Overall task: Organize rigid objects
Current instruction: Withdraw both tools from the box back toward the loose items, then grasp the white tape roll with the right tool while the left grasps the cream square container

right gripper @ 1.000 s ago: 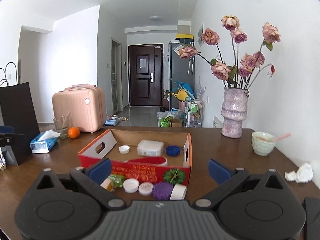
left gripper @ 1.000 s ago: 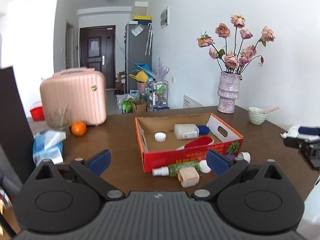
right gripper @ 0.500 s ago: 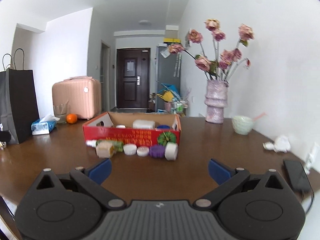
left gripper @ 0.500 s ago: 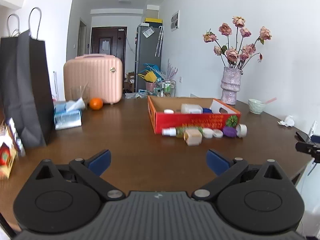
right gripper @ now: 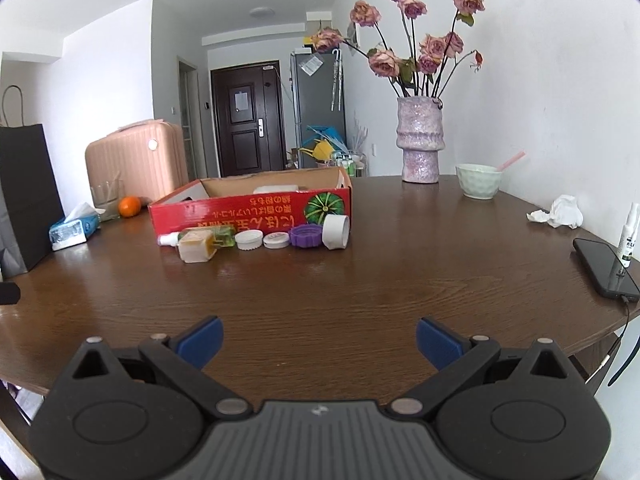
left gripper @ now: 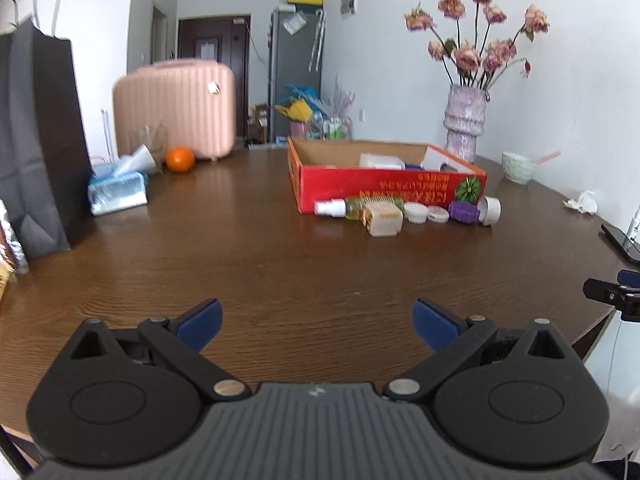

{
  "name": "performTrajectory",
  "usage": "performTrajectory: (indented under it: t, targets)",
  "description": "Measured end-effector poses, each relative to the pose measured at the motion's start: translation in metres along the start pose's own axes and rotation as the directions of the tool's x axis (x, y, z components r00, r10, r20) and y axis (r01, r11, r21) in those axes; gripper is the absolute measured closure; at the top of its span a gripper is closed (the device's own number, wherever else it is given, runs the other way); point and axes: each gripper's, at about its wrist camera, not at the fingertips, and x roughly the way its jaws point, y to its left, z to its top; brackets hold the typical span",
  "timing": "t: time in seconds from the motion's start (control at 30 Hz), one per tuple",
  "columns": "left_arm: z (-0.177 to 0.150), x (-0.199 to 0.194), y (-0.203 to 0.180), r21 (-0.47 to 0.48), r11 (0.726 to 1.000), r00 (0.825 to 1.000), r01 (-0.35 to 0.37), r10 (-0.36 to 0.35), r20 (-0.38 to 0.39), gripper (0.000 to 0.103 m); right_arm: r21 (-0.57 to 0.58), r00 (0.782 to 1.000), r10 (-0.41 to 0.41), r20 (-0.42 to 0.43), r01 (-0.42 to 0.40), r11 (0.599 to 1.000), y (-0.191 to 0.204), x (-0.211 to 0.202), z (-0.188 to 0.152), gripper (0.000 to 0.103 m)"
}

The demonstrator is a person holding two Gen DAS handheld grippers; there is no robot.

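Both grippers have drawn back from the red cardboard box since a second ago, so it now sits well out across the wooden table instead of right under the fingers. Against the box's near wall lies a row of small items: a spray bottle on its side, a beige square container in front of it, two white lids, a purple lid and a white roll at the box's pumpkin-printed corner. Inside the box a white container shows above the wall. The left gripper is spread wide and holds nothing; the right gripper is likewise wide and empty. Left of the box are an orange, a tissue pack, a pink suitcase and a black paper bag. Right of the box stand a vase of dried roses, a green bowl, a crumpled tissue and a phone.
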Motion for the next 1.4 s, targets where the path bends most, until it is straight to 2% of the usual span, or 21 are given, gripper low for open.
performTrajectory:
  t: [0.2,0.33,0.4,0.57,0.67,0.77,0.87,0.97,1.03,1.07,1.1,1.17,1.23,1.4]
  targets:
    - [0.011,0.055,-0.024,0.019,1.0,0.997,-0.011,0.012,-0.071,0.0,0.028,0.999,-0.009,-0.047,0.011,1.0,-0.009,0.034,0.009,0.001]
    - [0.026,0.094,-0.038,0.012,1.0,0.996,0.013,-0.011,-0.092,0.0,0.003,0.997,-0.021,-0.074,0.022,1.0,-0.015,0.06,0.02,0.003]
    - [0.037,0.113,-0.045,0.01,1.0,0.995,0.03,-0.029,-0.094,0.0,-0.009,0.995,-0.027,-0.097,0.026,1.0,-0.019,0.076,0.027,0.007]
    - [0.065,0.163,-0.06,0.032,0.998,0.996,0.054,-0.052,-0.068,0.0,-0.024,0.993,0.029,-0.114,-0.032,0.999,-0.031,0.124,0.057,0.016]
    - [0.077,0.197,-0.063,0.006,0.999,0.997,0.032,-0.032,-0.076,0.0,-0.024,0.993,0.049,-0.105,-0.052,0.998,-0.034,0.154,0.074,0.018]
    - [0.083,0.221,-0.061,-0.05,0.995,0.992,0.081,-0.086,-0.093,0.0,-0.037,0.991,0.083,-0.106,-0.087,0.996,-0.032,0.18,0.087,0.021]
    - [0.082,0.235,-0.06,-0.067,0.992,0.987,0.108,-0.114,-0.111,0.003,-0.04,0.986,0.114,-0.119,-0.119,0.992,-0.03,0.201,0.097,0.029]
    - [0.084,0.244,-0.057,-0.1,0.987,0.982,0.125,-0.138,-0.127,0.014,-0.039,0.988,0.105,-0.116,-0.11,0.993,-0.029,0.215,0.101,0.036]
    - [0.084,0.248,-0.054,-0.129,0.981,0.98,0.148,-0.162,-0.112,0.02,-0.013,0.991,0.085,-0.108,-0.087,0.996,-0.031,0.221,0.102,0.049]
    - [0.084,0.249,-0.054,-0.139,0.978,0.98,0.156,-0.171,-0.106,0.024,0.001,0.991,0.078,-0.107,-0.078,0.997,-0.032,0.223,0.102,0.059]
    - [0.084,0.25,-0.054,-0.142,0.977,0.979,0.16,-0.176,-0.104,0.034,0.011,0.991,0.073,-0.108,-0.072,0.997,-0.033,0.225,0.101,0.069]
    - [0.084,0.25,-0.053,-0.145,0.974,0.977,0.176,-0.191,-0.099,0.04,0.021,0.992,0.064,-0.113,-0.062,0.998,-0.034,0.227,0.099,0.079]
    - [0.083,0.249,-0.053,-0.148,0.974,0.978,0.173,-0.188,-0.091,0.044,0.027,0.992,0.057,-0.112,-0.054,0.998,-0.036,0.228,0.096,0.079]
    - [0.082,0.247,-0.053,-0.148,0.97,0.974,0.194,-0.208,-0.089,0.044,0.032,0.993,0.047,-0.107,-0.044,0.999,-0.039,0.221,0.091,0.08]
